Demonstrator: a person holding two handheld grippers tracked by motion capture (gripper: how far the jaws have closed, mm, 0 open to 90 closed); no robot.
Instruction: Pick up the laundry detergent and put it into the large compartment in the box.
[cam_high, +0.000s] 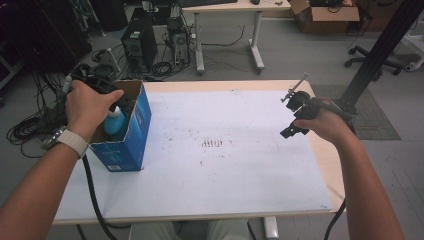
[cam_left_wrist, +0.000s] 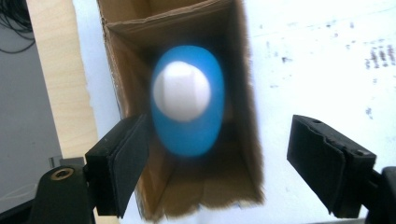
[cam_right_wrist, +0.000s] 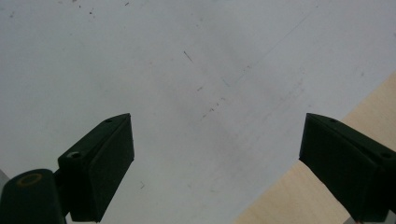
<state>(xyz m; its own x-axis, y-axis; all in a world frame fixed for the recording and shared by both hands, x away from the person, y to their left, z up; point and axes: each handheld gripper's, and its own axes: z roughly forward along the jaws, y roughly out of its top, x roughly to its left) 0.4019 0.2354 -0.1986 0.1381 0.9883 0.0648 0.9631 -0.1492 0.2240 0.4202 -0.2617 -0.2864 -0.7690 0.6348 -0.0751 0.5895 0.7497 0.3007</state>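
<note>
My left gripper (cam_left_wrist: 217, 158) hangs over the open blue box (cam_high: 131, 131), jaws apart and gripping nothing. The bottle (cam_left_wrist: 187, 106) stands upright inside the box, straight below my jaws, white cap (cam_left_wrist: 182, 91) facing up at me, closer to one pad (cam_left_wrist: 125, 161) than the other; no contact that I can see. My right gripper (cam_right_wrist: 217, 161) is wide open, empty, over the white mat (cam_right_wrist: 196, 70) near its edge, well apart from the box.

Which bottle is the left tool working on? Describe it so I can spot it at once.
Start at the white sheet on the table, then the open blue carton at its left edge. The bottle stands inside: bright blue with a white cap, the carton's only content in view.
</note>
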